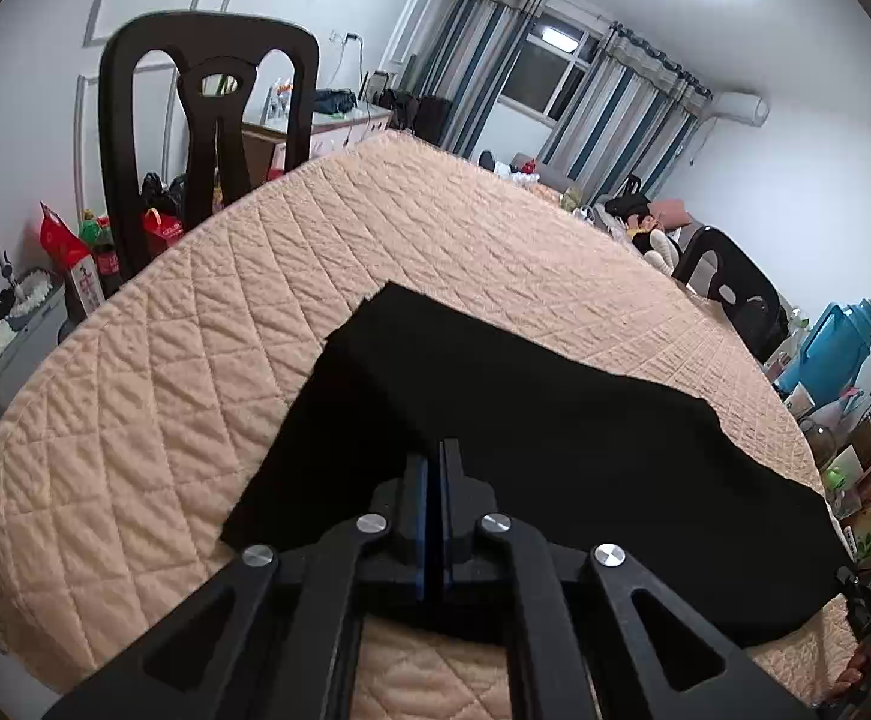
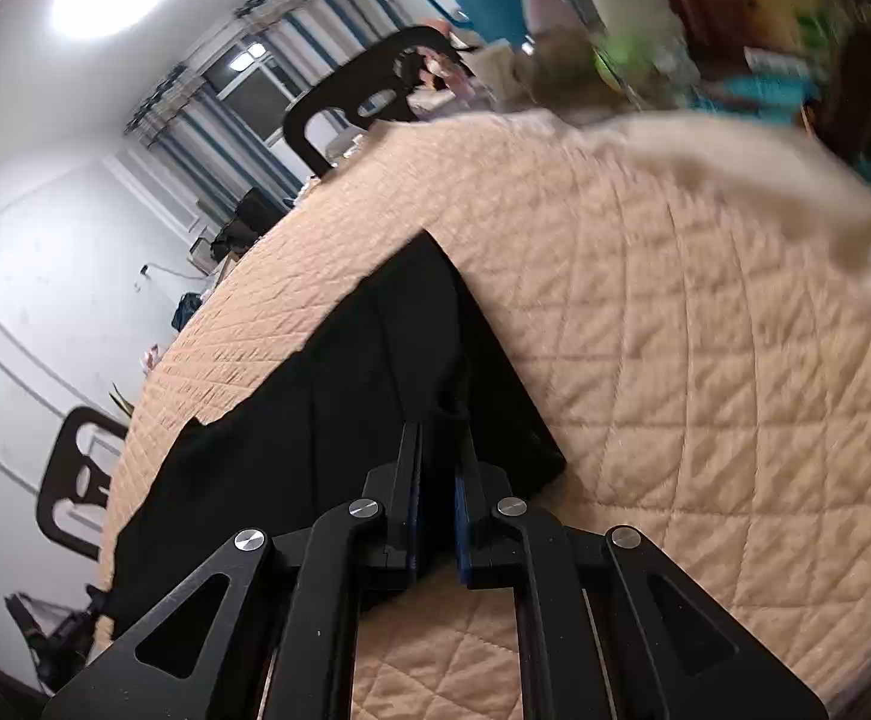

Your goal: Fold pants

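Two grippers were over the pants (image 1: 525, 420), black cloth lying flat on the quilted peach table cover (image 1: 165, 390).

From the left wrist: the left gripper (image 1: 441, 450) had its blue-lined jaws pressed together with barely a slit showing, right above the near edge of the fabric. Whether any cloth sat in that slit, I could not tell, since black fingers against black cloth hid it. That was the first risk: a lift on a clamp that held nothing, or one layer only, would have peeled the stack apart instead of carrying it. The stepped far corner already showed layers not quite aligned, so a crooked pull would have worsened it.

From the right wrist: the picture was smeared toward the far side, so fine detail was shaky. The right gripper (image 2: 438, 444) sat above the pants (image 2: 345, 390) at their near corner, fingers (image 2: 408, 468) parted by a narrow gap with dark cloth in it; whether they actually pinched that cloth was unclear. A half-seated bite could have slipped mid-fold. Uneven lift between the two hands would have skewed the crease, and the soft cover could have bunched and dragged along.
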`<state>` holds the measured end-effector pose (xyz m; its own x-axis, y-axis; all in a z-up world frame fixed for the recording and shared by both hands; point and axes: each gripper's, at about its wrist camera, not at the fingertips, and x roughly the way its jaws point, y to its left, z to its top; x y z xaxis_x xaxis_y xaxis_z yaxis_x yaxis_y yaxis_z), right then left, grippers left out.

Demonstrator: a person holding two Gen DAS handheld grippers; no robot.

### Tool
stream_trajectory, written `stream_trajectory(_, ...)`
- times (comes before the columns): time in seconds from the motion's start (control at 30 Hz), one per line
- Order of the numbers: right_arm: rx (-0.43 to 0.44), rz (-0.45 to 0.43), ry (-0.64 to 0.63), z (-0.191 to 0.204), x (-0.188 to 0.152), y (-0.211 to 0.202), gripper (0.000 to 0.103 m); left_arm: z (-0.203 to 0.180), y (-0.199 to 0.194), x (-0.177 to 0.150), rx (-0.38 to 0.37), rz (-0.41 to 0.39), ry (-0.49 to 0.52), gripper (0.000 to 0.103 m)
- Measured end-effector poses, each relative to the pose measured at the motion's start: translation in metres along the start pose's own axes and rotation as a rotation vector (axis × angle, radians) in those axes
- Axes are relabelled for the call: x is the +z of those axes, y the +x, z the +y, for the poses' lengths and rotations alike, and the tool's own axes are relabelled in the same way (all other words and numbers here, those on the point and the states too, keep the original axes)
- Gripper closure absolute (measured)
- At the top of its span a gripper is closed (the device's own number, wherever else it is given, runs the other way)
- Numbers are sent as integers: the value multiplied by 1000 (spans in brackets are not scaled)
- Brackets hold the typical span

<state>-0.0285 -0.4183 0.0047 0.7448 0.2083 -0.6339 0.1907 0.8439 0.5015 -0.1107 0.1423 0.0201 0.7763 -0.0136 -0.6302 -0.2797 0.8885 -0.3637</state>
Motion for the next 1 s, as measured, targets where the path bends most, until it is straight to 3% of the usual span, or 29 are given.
stream_trajectory(0.1, -4, -15, -30, 7, 1, -7, 95, -2, -4, -3, 4, -9, 11, 98)
stream_trajectory(0.33, -23, 39, -14, -9, -6, 4, 88, 13, 7, -15, 32, 75, -13, 98)
stream_trajectory(0.43, -119, -4, -128, 7, 0, -10, 80, 15, -4, -10, 90, 44, -1, 95)
stream_trajectory(0.53, -252, -105, -211, 21, 8, -29, 80, 18, -21, 2, 176, -31, 0, 95)
stream_trajectory(0.63, -322, -163, -266, 32, 13, -35, 79, 13, -22, 15, 148, -59, 6, 89)
stream_trajectory(0.73, -216, -103, -337, 54, 16, -14, 79, -14, -1, 25, 74, -33, 72, 81)
stream_trajectory(0.87, -49, -13, -477, 119, 5, 33, 79, -64, 43, 30, -38, 43, 190, 79)
stream_trajectory(1.0, 60, 132, -600, 187, -13, 100, 85, -98, 77, 31, -67, 110, 277, 79)
